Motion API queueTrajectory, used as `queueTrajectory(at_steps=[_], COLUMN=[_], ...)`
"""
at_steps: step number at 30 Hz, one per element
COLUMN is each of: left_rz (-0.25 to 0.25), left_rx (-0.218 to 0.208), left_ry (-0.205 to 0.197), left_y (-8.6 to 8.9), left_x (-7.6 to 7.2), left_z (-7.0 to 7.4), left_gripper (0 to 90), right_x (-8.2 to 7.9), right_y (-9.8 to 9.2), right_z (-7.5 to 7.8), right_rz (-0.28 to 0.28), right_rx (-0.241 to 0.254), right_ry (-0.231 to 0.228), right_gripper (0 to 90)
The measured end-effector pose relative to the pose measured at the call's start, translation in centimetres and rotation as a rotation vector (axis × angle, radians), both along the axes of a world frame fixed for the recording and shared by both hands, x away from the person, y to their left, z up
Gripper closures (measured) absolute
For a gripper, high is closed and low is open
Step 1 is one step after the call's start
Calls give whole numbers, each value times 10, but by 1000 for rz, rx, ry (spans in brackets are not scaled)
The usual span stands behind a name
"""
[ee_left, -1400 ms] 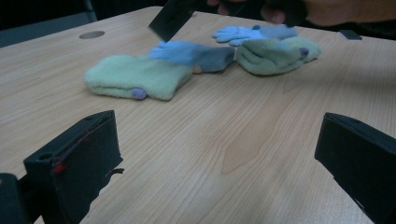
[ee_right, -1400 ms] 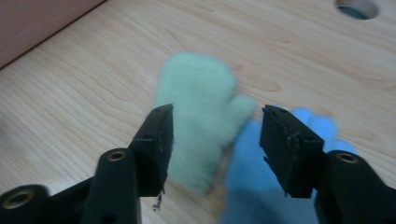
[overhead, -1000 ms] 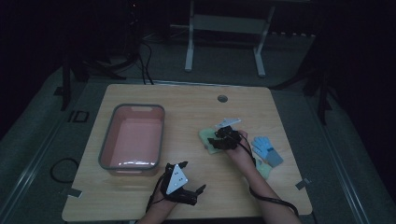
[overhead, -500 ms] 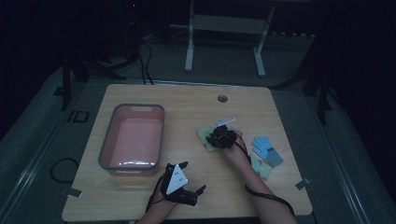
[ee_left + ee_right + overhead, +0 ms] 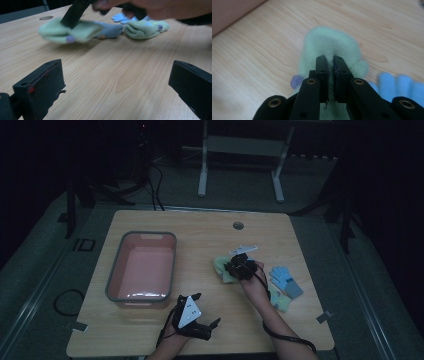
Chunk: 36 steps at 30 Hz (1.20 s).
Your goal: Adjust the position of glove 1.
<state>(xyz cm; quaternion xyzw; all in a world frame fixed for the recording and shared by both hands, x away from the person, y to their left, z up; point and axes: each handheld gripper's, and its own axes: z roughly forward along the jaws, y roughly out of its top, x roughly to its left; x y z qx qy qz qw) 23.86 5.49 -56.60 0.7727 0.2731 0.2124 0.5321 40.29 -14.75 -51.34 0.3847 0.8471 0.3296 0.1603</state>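
A light green glove (image 5: 220, 268) with purple fingertips lies right of the table's middle. My right gripper (image 5: 235, 267) is shut on it, and its jaws have just been closing with the fabric between them. In the right gripper view the pads (image 5: 323, 65) pinch the green glove (image 5: 329, 42). From the left gripper view the green glove (image 5: 82, 31) hangs just above the wood under the right gripper (image 5: 72, 13). My left gripper (image 5: 206, 310) rests near the front edge, open (image 5: 116, 85), with nothing between its jaws.
A pink tub (image 5: 172, 265) with a grey rim stands at the left. A blue glove (image 5: 285, 279) and a second green glove (image 5: 281, 302) lie right of the right hand. A round hole (image 5: 238, 225) sits near the table's far edge.
The right gripper has closed on the green glove and shifted slightly away from the person, and the glove has bunched up. The left gripper has stayed where it was.
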Motion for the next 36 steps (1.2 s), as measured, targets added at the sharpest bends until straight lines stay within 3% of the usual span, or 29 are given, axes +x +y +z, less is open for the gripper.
queueTrajectory(at_steps=[6, 8, 10, 11, 16, 22, 24, 25, 30, 36], left_rz=[0, 1, 1, 3, 4, 5, 3, 2, 2, 2], left_rx=[4, 3, 3, 4, 6, 5, 5, 6, 8, 6], left_ry=[-3, -3, -3, -4, -8, -8, -7, -9, -10, -8], left_y=[0, 0, 0, -1, -1, -1, 0, 0, -1, 0], left_x=[0, 0, 0, -1, -1, -1, -1, -1, -1, -1], left_z=[0, 0, 0, 0, 0, 0, 0, 0, 0, 0], left_gripper=[2, 2, 2, 2, 2, 2, 2, 2, 2, 2], right_x=[-33, -45, -51, -63, -85, -114, -124, -129, -133, -137], right_y=[-17, -22, -24, -34, -44, -42, -38, -35, -36, -34], right_z=[27, 34, 37, 42, 47, 36, 25, 17, -1, -17], right_rz=[-66, -83, -94, -133, -181, -216, -229, -232, -258, -273], right_rx=[70, 72, 65, 93, 148, 138, 128, 100, 109, 74], right_ry=[-22, -34, -46, -41, -35, -32, -27, -25, 17, 31], right_gripper=[843, 843, 843, 844, 844, 844, 844, 845, 843, 841])
